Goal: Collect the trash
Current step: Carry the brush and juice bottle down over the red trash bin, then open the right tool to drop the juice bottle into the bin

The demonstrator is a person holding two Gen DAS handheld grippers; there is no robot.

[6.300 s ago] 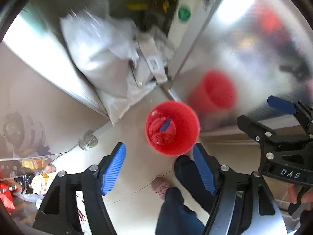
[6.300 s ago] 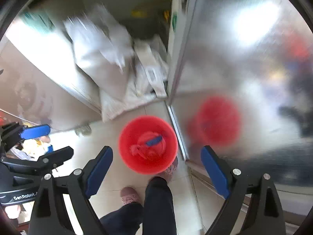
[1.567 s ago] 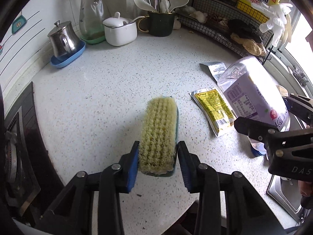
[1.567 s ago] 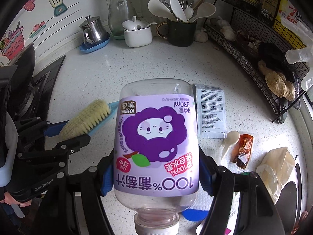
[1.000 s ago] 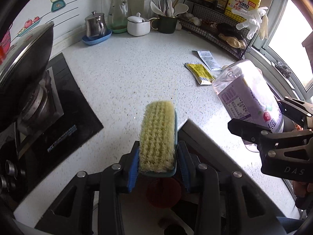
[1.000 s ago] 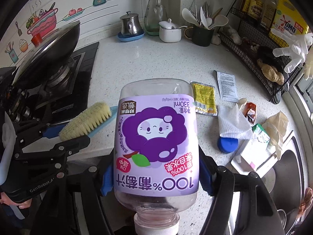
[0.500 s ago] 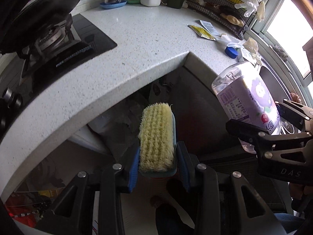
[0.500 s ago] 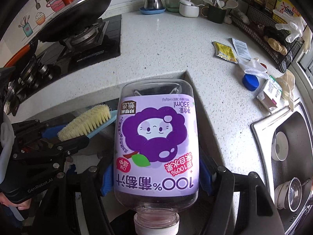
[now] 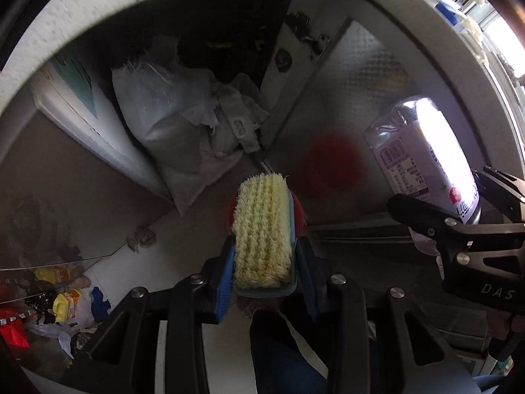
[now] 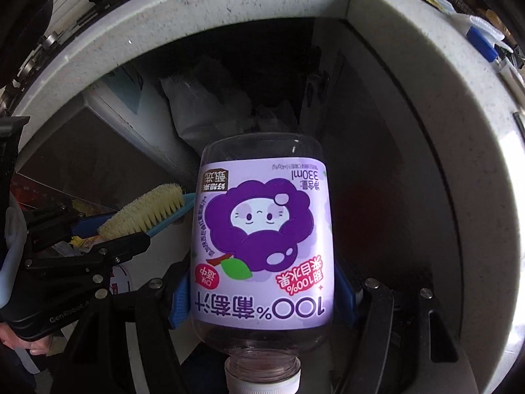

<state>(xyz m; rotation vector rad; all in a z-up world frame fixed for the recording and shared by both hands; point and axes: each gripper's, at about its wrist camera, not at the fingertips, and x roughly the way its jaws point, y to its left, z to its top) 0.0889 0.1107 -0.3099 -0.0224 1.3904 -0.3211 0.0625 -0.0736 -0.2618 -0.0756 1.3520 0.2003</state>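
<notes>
brush (image 9: pixel 262 233) pinched lengthwise in left gripper (image 9: pixel 264 259), red bin (image 9: pixel 297 210) peeking right beneath it; right gripper (image 10: pixel 262 295) clamps bottle (image 10: pixel 262 246) alongside.

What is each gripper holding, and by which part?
The left gripper clamps the brush by the long sides of its base, bristles toward the camera. The right gripper clamps the bottle across its labelled body, near the neck.

Countertop edge (image 10: pixel 229 16) overhead, white sacks (image 9: pixel 170 131) filling cabinet left, metal door (image 9: pixel 354 98) right, floor (image 9: pixel 137 262) open below.
</notes>
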